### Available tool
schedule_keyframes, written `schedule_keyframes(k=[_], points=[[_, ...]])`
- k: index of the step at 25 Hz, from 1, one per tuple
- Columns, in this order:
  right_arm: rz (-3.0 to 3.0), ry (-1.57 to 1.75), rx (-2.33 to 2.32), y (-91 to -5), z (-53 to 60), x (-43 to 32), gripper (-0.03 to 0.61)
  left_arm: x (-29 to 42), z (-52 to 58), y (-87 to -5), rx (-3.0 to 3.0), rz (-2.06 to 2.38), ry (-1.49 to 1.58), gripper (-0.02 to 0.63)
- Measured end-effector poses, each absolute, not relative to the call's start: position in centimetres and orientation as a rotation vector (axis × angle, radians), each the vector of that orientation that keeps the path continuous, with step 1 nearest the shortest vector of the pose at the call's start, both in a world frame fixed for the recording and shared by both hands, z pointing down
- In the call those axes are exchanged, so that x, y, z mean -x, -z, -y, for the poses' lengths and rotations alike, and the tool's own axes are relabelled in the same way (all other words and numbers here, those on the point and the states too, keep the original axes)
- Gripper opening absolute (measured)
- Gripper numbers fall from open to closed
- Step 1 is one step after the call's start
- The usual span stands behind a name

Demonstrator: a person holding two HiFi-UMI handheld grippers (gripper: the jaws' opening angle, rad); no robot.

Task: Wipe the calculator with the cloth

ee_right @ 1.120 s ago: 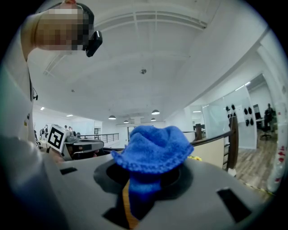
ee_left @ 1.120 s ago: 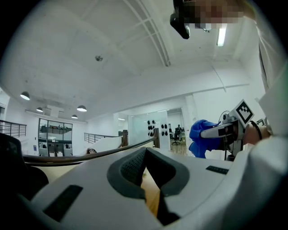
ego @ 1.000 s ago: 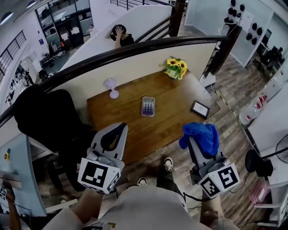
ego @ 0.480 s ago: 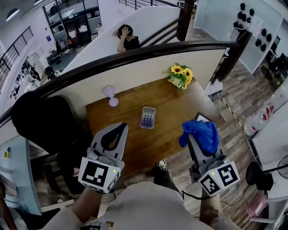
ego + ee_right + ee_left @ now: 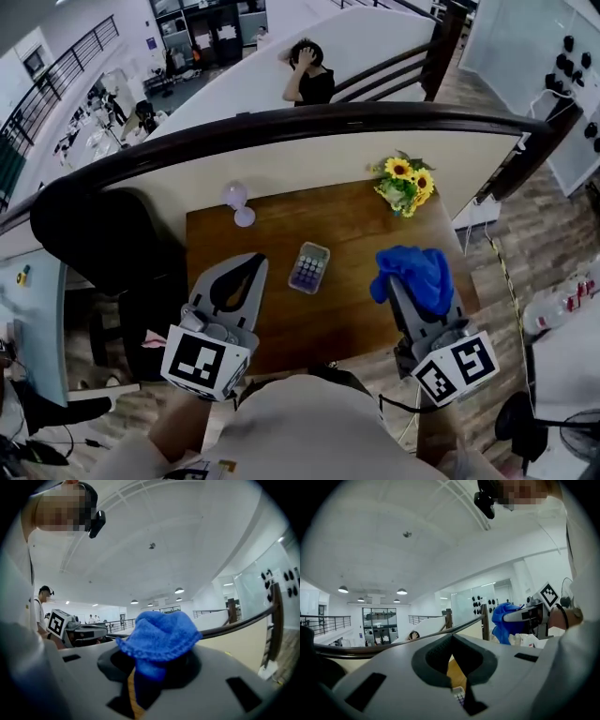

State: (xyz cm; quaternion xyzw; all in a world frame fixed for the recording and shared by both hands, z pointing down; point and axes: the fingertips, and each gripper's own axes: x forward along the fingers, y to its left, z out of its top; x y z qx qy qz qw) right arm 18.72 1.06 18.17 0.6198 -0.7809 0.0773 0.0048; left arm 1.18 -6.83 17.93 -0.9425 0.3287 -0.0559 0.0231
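Head view: the calculator [image 5: 309, 267] lies flat near the middle of the wooden worktop [image 5: 356, 314], apart from both grippers. The right gripper [image 5: 408, 298] hovers to its right, fingers pinching the blue cloth [image 5: 412, 275], which bunches over their tips. The left gripper [image 5: 253, 263] hovers to the calculator's left, fingers pressed together at the tips, holding nothing.

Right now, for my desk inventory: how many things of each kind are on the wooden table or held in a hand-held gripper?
calculator: 1
blue cloth: 1
sunflower bunch: 1
small lilac object: 1
Total: 4
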Motion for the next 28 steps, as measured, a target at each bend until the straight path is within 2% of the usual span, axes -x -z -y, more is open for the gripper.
schedule_keyframes(k=[10,28], points=[[2.601,-0.299,-1.697,-20.5,5.4,-23.5,0.133,-4.6,9.8,-19.2,2.817,-1.29,0.239,0.003],[2.61,-0.454,-1.582,-24.0,9.3,-19.9,0.133,-1.8,12.4,-22.0,2.859,-1.342,0.338,0.003]])
